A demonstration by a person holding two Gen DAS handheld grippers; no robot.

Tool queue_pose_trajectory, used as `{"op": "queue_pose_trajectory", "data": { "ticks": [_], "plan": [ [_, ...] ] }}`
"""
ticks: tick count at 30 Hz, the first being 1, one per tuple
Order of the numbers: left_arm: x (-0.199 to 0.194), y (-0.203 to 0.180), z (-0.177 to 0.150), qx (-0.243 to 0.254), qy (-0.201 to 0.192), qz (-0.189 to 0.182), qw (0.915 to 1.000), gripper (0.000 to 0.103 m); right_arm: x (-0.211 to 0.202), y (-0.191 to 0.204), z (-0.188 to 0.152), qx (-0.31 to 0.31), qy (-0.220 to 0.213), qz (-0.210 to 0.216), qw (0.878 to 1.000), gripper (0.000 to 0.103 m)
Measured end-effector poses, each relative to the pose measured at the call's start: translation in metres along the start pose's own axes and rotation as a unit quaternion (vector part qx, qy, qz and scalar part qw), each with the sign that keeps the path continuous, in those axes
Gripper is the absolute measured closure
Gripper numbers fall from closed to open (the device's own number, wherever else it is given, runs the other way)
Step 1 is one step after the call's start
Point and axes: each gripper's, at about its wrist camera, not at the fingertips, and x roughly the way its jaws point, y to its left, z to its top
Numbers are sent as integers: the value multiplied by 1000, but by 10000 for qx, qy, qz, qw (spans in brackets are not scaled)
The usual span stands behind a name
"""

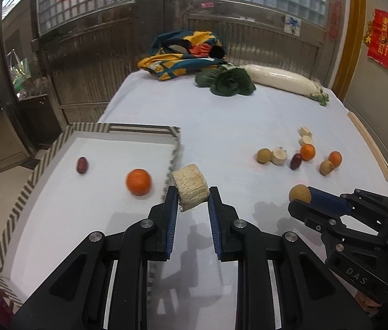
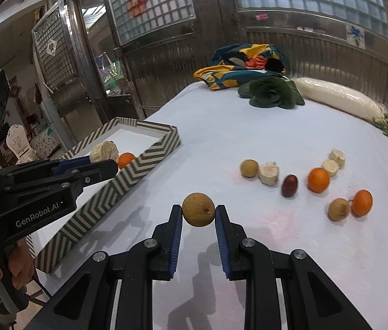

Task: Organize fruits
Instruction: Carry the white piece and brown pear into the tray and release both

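Covering the table, a white cloth [image 1: 249,115] fronts metal doors [image 1: 249,35].

Readable markings on the grippers

"GenRobot.AI" is being shown on the left gripper [image 2: 103,169]; "DAS" on the right gripper [image 1: 300,195].

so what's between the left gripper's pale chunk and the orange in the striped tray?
Only the tray's striped side wall. The left gripper holds the pale ridged chunk just outside it, the round orange inside. Left wrist view.
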Motion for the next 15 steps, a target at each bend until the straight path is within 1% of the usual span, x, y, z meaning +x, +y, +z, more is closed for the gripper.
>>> {"op": "queue_pose_trajectory", "data": {
  "ticks": [8, 15],
  "plan": [
    [-7, 28, 2, -156, -105, 228, 9996, 82, 11, 27, 12, -202, 21, 118, 9997, 80],
    [-7, 56, 0, -276, -85, 455, 9985, 82, 24, 49, 23, -375, 48, 248, 9990, 80]
  ]
}}
